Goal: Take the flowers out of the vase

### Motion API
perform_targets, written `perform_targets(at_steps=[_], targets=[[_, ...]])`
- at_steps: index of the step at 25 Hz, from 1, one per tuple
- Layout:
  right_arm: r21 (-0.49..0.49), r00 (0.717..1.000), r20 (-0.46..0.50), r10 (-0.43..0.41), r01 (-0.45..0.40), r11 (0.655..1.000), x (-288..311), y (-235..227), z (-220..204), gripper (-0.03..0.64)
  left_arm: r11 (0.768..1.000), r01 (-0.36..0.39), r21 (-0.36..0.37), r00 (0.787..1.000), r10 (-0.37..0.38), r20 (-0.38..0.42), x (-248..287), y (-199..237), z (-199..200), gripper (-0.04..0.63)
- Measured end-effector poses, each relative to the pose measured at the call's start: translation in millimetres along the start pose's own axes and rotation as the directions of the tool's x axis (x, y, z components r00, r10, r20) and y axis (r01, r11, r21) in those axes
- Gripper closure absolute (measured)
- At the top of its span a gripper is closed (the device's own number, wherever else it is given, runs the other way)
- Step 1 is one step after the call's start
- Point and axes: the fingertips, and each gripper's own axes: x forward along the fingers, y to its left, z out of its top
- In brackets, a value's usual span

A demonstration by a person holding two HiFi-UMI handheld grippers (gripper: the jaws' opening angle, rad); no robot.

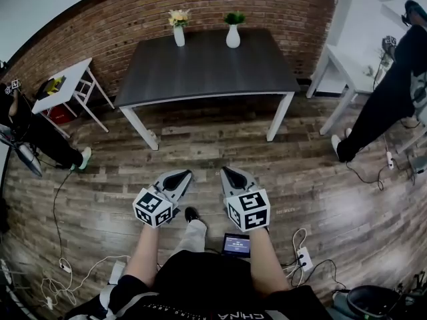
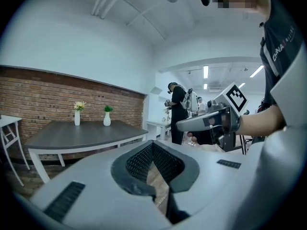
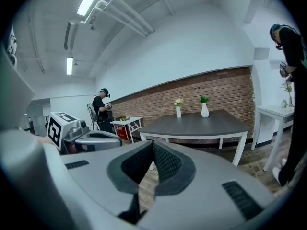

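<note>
Two white vases stand at the far edge of a dark grey table (image 1: 207, 69). The left vase (image 1: 179, 36) holds pale yellow flowers (image 1: 178, 17); the right vase (image 1: 232, 37) holds a green sprig (image 1: 234, 18). Both show small in the left gripper view, flowers (image 2: 79, 106), and in the right gripper view, flowers (image 3: 178, 102). My left gripper (image 1: 183, 174) and right gripper (image 1: 227, 172) hover side by side over the wooden floor, well short of the table. Both are shut with nothing between the jaws.
A small white side table (image 1: 63, 89) with clutter stands left of the grey table, another white table (image 1: 347, 65) to the right. A person in black (image 1: 383, 99) stands at right, another (image 1: 33, 132) at left. Cables and a power strip (image 1: 303, 257) lie on the floor near my feet.
</note>
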Motion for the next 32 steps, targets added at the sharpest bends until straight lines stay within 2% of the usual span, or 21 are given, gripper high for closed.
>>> perform_targets(at_steps=[5, 16, 25, 32], targets=[[-0.01, 1.0, -0.022, -0.007, 0.007, 1.0, 58, -16, 8, 0.609, 1.0, -0.016, -0.024, 1.0, 0.016, 0.013, 23, 64, -4, 0.592], [-0.018, 0.998, -0.033, -0.049, 0.049, 0.999, 217, -33, 72, 0.609, 0.999, 0.006, -0.036, 1.0, -0.005, 0.024, 59, 232, 18, 0.592], [-0.021, 0.998, -0.058, -0.037, 0.035, 0.999, 298, -41, 95, 0.609, 0.998, 0.012, -0.066, 1.0, -0.012, 0.009, 79, 302, 14, 0.592], [-0.004, 0.998, -0.047, 0.028, -0.029, 1.0, 363, -65, 114, 0.609, 0.997, -0.022, -0.071, 1.0, 0.023, 0.014, 114, 367, 23, 0.592]])
